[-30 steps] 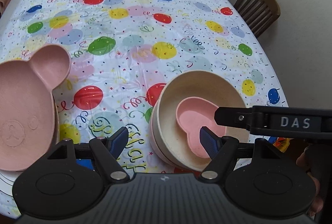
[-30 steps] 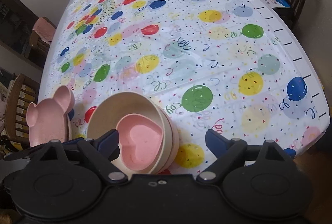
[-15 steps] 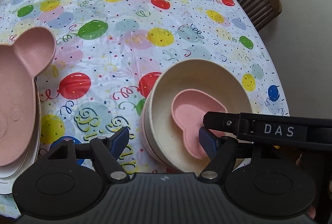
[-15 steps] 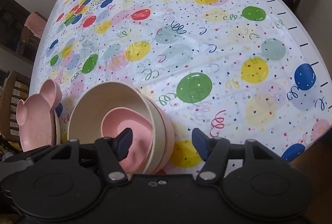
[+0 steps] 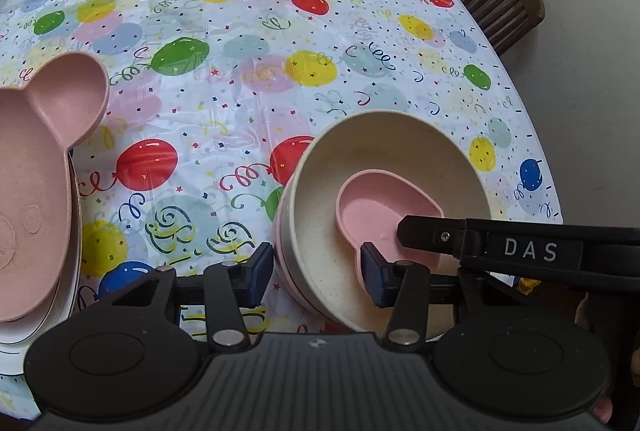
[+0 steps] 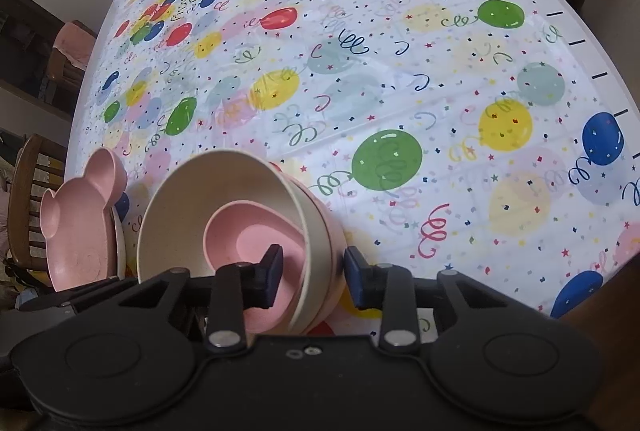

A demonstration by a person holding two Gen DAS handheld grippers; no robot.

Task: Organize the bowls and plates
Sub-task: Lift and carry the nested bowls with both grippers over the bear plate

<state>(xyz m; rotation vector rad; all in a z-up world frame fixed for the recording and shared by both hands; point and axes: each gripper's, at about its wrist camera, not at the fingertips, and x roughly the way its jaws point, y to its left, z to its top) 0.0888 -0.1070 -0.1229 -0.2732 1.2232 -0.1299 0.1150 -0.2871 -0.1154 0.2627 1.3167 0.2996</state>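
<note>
Two stacks already stand on the desk (image 5: 248,103). From your left wrist, the left gripper (image 5: 316,273) has its jaws straddling the near wall of the cream bowl (image 5: 384,135); they have just been closing, but contact isn't clear. The pink heart dish (image 5: 384,199) sits inside it, and the pink bear plate (image 5: 36,167) tops the plates beside. From your right wrist, the right gripper (image 6: 314,271), jaws also just closing, straddles the bowl's other wall. Sorting looks nearly finished; only placing this bowl stack seems left.
</note>
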